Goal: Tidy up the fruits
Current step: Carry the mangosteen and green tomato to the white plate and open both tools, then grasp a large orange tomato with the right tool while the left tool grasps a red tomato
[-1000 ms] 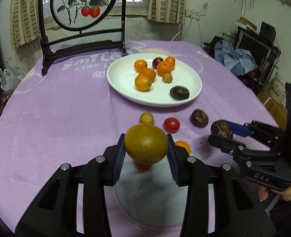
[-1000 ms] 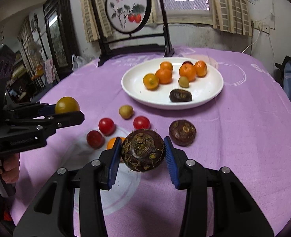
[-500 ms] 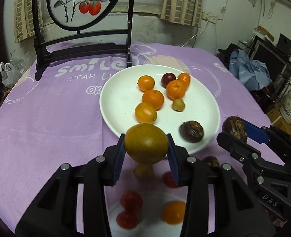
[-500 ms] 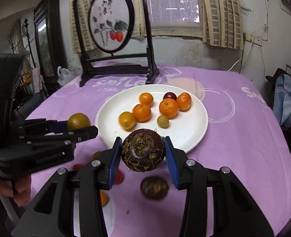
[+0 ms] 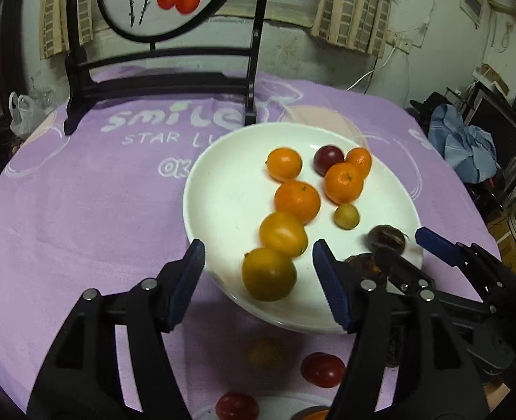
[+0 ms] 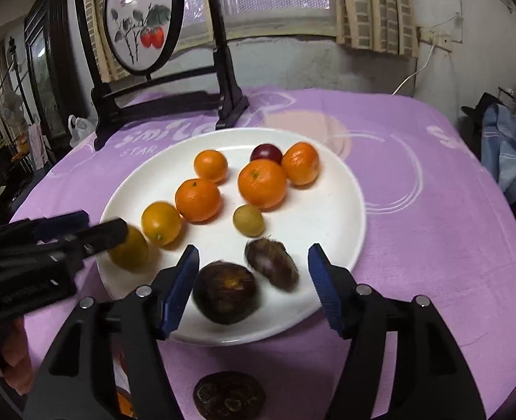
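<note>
A white plate (image 5: pixel 223 189) (image 6: pixel 331 210) on the purple cloth holds several oranges, a dark plum and a small green fruit. My left gripper (image 5: pixel 258 276) is open over the plate's near rim, with the yellow-green orange (image 5: pixel 269 273) lying loose on the plate between its jaws. My right gripper (image 6: pixel 252 276) is open too, with the dark brown hairy fruit (image 6: pixel 225 292) on the plate between its jaws, next to another brown fruit (image 6: pixel 271 264). The left gripper also shows in the right wrist view (image 6: pixel 79 227).
Red tomatoes (image 5: pixel 322 369), an orange fruit and a brown fruit (image 6: pixel 229 397) lie on the cloth in front of the plate. A black framed screen stand (image 5: pixel 160 80) stands behind the plate. Clutter lies off the table's right side.
Both grippers moved forward over the plate and opened. The yellow-green orange and the dark brown fruit, held before, now lie on the plate.
</note>
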A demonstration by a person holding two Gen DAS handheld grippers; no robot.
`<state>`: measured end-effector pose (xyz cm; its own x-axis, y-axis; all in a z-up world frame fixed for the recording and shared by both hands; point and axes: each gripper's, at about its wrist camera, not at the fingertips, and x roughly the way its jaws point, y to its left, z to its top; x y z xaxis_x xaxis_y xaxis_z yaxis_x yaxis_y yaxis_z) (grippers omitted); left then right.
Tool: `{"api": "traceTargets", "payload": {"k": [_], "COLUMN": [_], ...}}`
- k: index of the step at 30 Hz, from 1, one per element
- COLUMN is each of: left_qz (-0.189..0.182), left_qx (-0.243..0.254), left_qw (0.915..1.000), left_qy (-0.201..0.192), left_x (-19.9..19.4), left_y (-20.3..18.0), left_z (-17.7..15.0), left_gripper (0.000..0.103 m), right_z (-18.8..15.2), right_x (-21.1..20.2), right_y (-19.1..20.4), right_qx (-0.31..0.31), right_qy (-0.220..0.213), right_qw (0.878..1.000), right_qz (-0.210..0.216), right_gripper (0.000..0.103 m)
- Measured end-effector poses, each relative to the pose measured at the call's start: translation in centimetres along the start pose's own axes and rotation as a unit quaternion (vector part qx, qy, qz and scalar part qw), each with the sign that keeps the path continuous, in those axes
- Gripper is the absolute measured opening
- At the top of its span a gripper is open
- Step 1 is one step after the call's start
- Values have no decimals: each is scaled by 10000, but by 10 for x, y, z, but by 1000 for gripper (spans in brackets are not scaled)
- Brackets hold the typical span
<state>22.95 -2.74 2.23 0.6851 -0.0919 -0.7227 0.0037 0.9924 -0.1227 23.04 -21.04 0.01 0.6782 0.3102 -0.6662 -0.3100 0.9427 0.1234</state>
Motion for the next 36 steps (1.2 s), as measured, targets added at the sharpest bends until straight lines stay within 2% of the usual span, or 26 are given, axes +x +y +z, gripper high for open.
{"api": "traceTargets", "payload": {"k": [2,5,7,14,17,26,36], "left_qz": [14,35,-17,65,62,48,3], "left_qx": [46,13,-12,41,28,47,-292], "left_qw": [9999,9998,9997,9995,9997,10000,9995], "left_qy": [-97,-187,-228,-292,-240,3,132], "left_x": [-10,-26,-35,-65,-74,-80,-70], "left_y": [0,4,7,19,26,35,65], "left_z": [1,0,-4,-36,-54,-99,-108], "left_gripper": [67,75,75,84,85,88,88], "right_z": [-2,-6,-11,-43,-57,-100,-117], "right_x": [-8,-22,-32,-66,-73,-81,-65], "right_y": [-1,-5,-7,-6,-3,23,71], "right_qx": [-4,45,70,-53,-68,-280,-704], "right_qy": [-18,-35,-14,28,128,482,880], "right_qw": [10000,9999,9999,10000,9999,9984,9934], "right_qz": [31,94,98,-51,-33,93,230], "right_gripper": [65,65,65,65,65,65,65]}}
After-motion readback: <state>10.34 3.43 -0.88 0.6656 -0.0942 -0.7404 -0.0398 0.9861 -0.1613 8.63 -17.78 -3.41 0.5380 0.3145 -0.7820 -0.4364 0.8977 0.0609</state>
